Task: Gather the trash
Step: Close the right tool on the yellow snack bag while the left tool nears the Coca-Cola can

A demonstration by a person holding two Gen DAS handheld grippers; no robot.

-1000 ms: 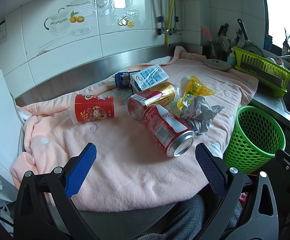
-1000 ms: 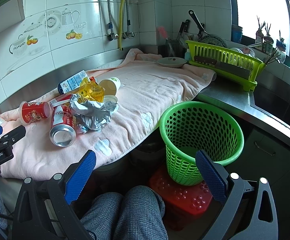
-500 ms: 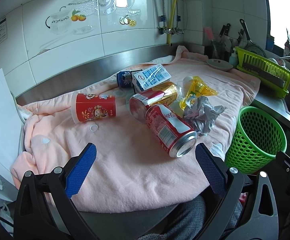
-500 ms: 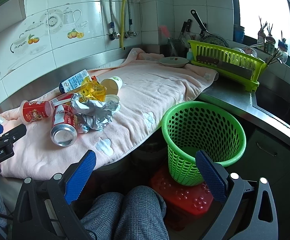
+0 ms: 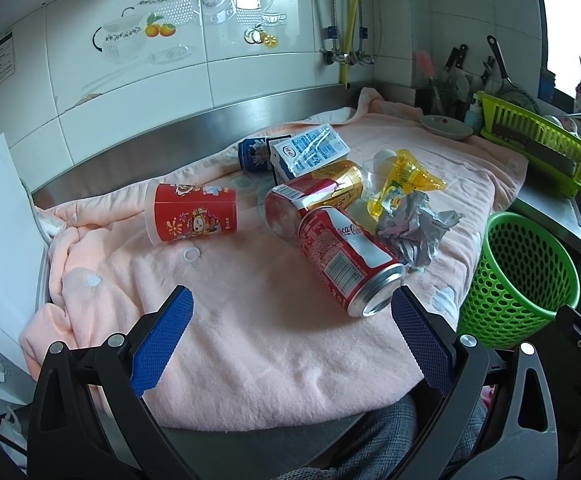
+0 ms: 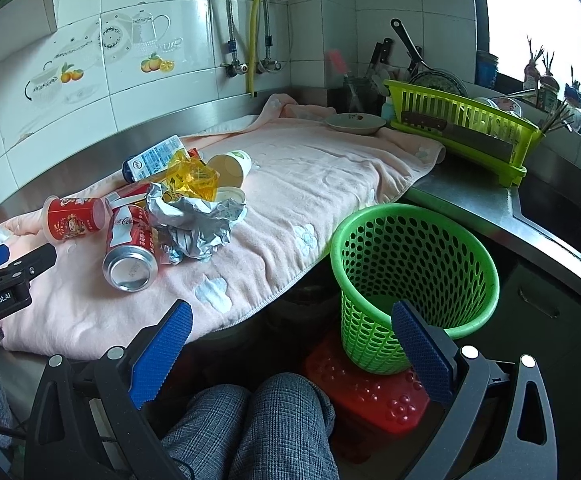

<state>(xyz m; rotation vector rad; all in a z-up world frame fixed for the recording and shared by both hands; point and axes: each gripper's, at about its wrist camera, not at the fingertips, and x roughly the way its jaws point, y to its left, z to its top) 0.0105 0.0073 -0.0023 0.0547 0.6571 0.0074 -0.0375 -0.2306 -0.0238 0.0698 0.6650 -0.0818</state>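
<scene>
Both claws gape empty, left claw (image 5: 288,312) near the red can (image 5: 348,260), right claw (image 6: 290,326) beside the green basket (image 6: 410,268).

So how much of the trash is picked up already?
None yet, it seems. The green basket shows nothing inside. Both the left gripper and the right gripper are open and hold nothing. The cola can, red cup, crumpled paper and the rest of the pile lie on the pink towel.

Your left view faces the pink towel (image 5: 250,320) closely; right view looks from beside the green basket (image 6: 410,264); both share these.
</scene>
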